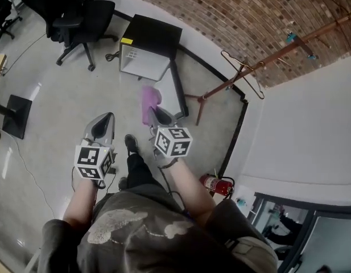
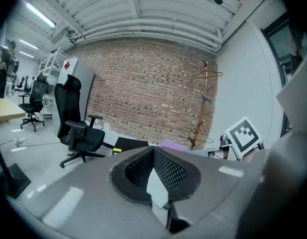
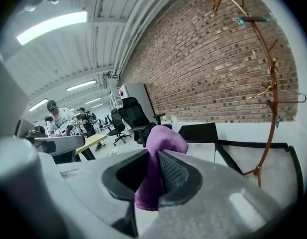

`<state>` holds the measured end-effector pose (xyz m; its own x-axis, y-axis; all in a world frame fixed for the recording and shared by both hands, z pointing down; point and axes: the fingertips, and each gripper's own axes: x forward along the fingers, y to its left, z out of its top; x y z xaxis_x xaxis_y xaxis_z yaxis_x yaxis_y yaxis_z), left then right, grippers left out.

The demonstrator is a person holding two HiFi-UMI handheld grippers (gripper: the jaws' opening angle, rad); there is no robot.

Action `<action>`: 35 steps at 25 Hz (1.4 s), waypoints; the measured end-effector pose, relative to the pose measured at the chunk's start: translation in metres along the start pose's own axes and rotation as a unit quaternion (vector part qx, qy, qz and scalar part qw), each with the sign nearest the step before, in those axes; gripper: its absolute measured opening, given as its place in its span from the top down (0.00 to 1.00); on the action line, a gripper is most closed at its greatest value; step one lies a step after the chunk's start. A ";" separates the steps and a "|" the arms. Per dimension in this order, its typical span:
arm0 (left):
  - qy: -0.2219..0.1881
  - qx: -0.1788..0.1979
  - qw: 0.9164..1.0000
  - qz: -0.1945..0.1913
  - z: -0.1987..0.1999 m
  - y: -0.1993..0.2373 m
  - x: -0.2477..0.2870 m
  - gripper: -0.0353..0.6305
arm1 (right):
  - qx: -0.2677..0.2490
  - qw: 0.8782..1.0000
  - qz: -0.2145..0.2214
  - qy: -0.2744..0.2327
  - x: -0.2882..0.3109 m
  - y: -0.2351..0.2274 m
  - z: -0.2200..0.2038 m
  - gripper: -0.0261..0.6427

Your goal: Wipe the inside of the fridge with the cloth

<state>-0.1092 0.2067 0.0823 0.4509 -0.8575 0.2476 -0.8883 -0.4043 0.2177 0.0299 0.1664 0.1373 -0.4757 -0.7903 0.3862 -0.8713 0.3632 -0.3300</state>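
Observation:
A small black fridge (image 1: pixel 147 47) stands on the floor by the brick wall, its door (image 1: pixel 178 87) swung open toward me and its white inside showing. My right gripper (image 1: pixel 155 114) is shut on a purple cloth (image 1: pixel 149 101), held in the air short of the fridge; in the right gripper view the cloth (image 3: pixel 159 158) is pinched between the jaws. My left gripper (image 1: pixel 105 120) hangs to the left, shut with nothing in it; its closed pads (image 2: pixel 155 171) show in the left gripper view, where the fridge (image 2: pixel 128 144) is low and far.
A black office chair (image 1: pixel 78 16) stands left of the fridge. A wooden coat rack (image 1: pixel 260 61) with a hanger leans at the right. A red fire extinguisher (image 1: pixel 218 183) sits by the wall near my legs. A black monitor base (image 1: pixel 16 115) lies at the left.

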 end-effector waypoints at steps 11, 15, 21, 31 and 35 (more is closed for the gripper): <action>-0.005 -0.021 1.000 -0.006 -0.029 -0.034 -0.113 0.92 | -0.016 1.000 -0.005 0.023 -0.122 0.051 -0.060 0.88; -0.010 -0.012 1.000 -0.009 -0.029 -0.061 -0.130 0.92 | -0.005 1.000 -0.005 0.019 -0.152 0.044 -0.066 0.88; -0.031 0.012 0.999 -0.004 -0.032 -0.111 -0.151 0.92 | -0.017 1.000 0.013 0.001 -0.204 0.038 -0.070 0.88; -0.019 0.021 1.000 -0.006 -0.068 -0.225 -0.204 0.92 | 0.001 0.999 0.037 -0.005 -0.322 0.022 -0.124 0.89; -0.008 0.024 1.000 -0.009 -0.090 -0.264 -0.226 0.92 | 0.012 0.999 0.035 0.002 -0.367 0.019 -0.153 0.89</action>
<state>0.0317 0.5355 0.0538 0.4665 -0.8543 0.2291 -0.8830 -0.4348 0.1768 0.1696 0.5385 0.1210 -0.5366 -0.7609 0.3647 -0.8324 0.4065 -0.3768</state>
